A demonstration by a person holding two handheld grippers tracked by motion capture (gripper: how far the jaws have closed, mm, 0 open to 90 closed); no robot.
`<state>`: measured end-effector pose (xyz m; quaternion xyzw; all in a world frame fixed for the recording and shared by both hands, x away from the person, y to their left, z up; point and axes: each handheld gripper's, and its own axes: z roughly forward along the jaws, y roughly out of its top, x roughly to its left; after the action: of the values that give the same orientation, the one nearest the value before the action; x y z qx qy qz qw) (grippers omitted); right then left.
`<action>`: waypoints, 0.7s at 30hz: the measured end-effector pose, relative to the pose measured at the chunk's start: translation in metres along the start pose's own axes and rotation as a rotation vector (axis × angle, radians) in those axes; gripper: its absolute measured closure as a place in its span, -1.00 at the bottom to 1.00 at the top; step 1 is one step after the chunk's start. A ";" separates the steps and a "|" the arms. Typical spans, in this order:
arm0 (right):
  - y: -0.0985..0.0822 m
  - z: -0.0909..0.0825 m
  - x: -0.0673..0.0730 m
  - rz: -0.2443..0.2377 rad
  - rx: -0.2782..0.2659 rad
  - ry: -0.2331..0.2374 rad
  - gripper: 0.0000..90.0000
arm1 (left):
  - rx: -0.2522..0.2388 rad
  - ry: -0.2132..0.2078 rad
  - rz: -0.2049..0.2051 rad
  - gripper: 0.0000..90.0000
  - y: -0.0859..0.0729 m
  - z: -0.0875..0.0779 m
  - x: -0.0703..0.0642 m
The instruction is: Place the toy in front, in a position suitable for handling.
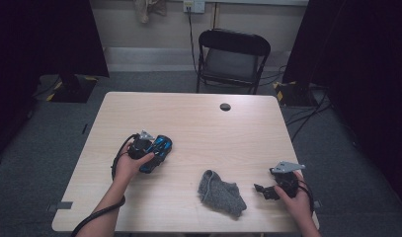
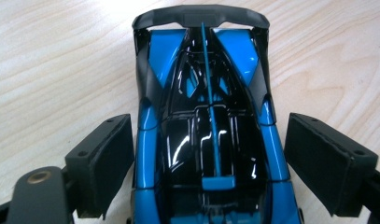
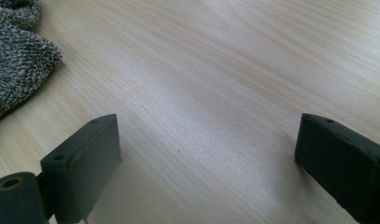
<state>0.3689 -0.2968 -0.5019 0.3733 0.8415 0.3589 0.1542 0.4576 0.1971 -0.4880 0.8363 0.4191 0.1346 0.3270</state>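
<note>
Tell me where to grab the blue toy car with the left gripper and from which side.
Grip the toy car across its narrow middle, one jaw on each long flank, coming from above along its length. The left gripper is open and already straddles it there: the sides run nearly straight and parallel, while the rear wing flares wider and looks thin. The right gripper is open over bare table, beside the grey sock.

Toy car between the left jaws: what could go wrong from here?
The left gripper is open, its pads beside the toy car with small gaps. Its glossy, curved sides may let the pads slip as they close, or the car could roll forward. The right gripper sits open near the grey sock and could snag it if it moves left.
</note>
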 end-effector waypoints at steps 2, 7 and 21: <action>0.000 0.000 0.000 0.000 0.000 0.000 -0.86 | -0.001 -0.008 0.002 -0.65 0.001 0.002 -0.001; 0.000 0.000 0.000 0.001 0.001 0.000 -0.86 | 0.000 -0.002 -0.004 -0.65 0.003 0.006 0.000; 0.000 0.000 0.000 0.001 0.000 0.001 -0.85 | -0.026 0.054 -0.045 -0.65 0.012 0.019 -0.002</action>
<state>0.3689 -0.2968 -0.5020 0.3736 0.8413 0.3592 0.1536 0.4733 0.1818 -0.4940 0.8183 0.4448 0.1551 0.3293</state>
